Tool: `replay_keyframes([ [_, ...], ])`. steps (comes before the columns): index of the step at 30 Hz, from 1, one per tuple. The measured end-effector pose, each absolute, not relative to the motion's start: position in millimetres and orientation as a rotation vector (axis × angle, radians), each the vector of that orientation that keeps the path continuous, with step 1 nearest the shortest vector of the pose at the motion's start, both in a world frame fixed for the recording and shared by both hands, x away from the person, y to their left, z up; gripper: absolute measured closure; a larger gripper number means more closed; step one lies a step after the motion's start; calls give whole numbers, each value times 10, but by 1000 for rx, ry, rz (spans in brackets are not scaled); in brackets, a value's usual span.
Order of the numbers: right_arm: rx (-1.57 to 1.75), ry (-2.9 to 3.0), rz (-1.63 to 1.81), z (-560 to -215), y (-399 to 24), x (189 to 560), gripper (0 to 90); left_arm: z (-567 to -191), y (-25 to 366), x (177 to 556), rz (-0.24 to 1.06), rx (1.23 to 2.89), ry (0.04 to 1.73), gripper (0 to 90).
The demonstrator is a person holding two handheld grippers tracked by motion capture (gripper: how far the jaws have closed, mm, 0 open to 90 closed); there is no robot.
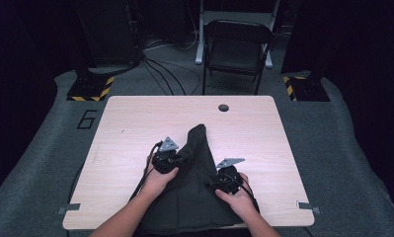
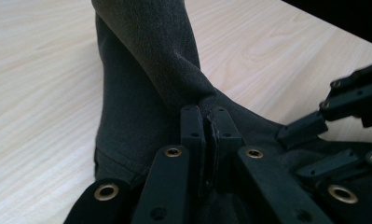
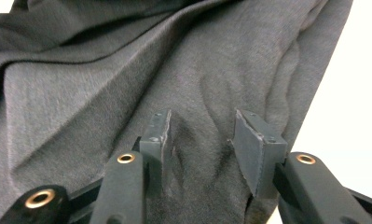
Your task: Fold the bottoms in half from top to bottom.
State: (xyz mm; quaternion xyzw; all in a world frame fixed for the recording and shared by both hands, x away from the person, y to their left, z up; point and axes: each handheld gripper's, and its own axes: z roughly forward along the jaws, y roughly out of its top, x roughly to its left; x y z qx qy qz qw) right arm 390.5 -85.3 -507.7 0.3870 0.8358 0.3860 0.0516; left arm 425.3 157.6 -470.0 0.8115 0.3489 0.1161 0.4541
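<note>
Dark cloth [image 2: 146,70] pinched by left tongs [image 2: 207,114] (right tongs [image 3: 202,135] parted).

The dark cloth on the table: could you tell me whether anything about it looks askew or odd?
Yes. The dark cloth lies bunched, drawn into a narrow ridge toward the table's middle, its near edge over the table's front. The left gripper pinches a fold; the right gripper stands open over wrinkles.
</note>
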Motion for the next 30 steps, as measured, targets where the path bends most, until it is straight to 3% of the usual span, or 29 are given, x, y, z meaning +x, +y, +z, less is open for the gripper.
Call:
replay_keyframes([
  [16, 1335, 2379, 1378, -4876, -1010, 4057, 502, -5025, 1313, 4126, 275, 2111, 772, 840],
  [25, 1332, 2377, 1384, -4824, -883, 4155, 437, -5083, 1335, 4088, 204, 2065, 743, 670],
  [30, 1387, 2348, 1346, -4833, -838, 4213, 433, -5080, 1333, 4070, 215, 2077, 721, 643],
])
